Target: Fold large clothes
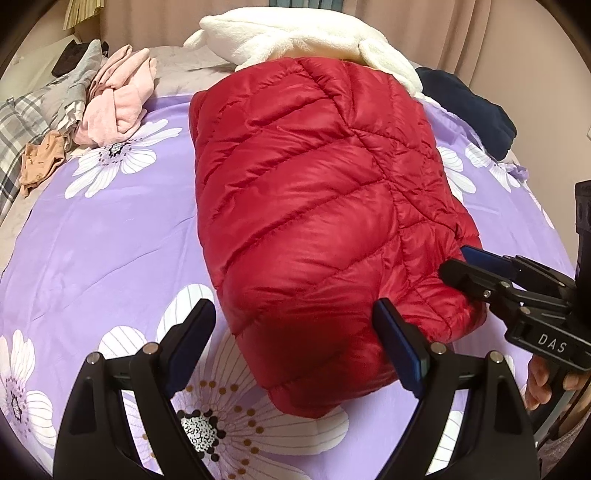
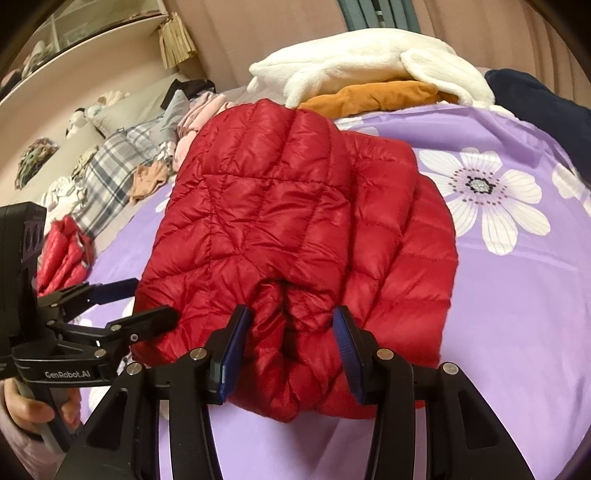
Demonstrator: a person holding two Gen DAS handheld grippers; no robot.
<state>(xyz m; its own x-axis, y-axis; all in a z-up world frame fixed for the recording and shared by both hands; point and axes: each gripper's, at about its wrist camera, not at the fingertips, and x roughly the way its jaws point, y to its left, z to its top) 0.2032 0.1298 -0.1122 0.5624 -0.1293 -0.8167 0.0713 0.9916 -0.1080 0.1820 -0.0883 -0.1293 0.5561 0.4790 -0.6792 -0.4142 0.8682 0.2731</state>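
Note:
A red quilted puffer jacket [image 1: 314, 192] lies folded into a thick bundle on the purple flowered bedspread [image 1: 110, 240]; it also shows in the right wrist view [image 2: 295, 221]. My left gripper [image 1: 295, 332] is open at the jacket's near end, its jaws astride the near left corner; it shows from the side in the right wrist view [image 2: 155, 299]. My right gripper [image 2: 291, 328] is partly open, its jaws around a bunched fold at the jacket's near edge, not clamped; it shows in the left wrist view [image 1: 458, 262] at the jacket's right edge.
A white fleece [image 1: 295, 33] and an orange garment [image 2: 376, 96] lie beyond the jacket. A pink garment [image 1: 114, 107], plaid cloth [image 1: 22, 122] and a tan item [image 1: 40, 158] sit left. A dark navy garment [image 1: 469, 107] lies right. Another red puffer piece [image 2: 64, 251] lies by the bed's left edge.

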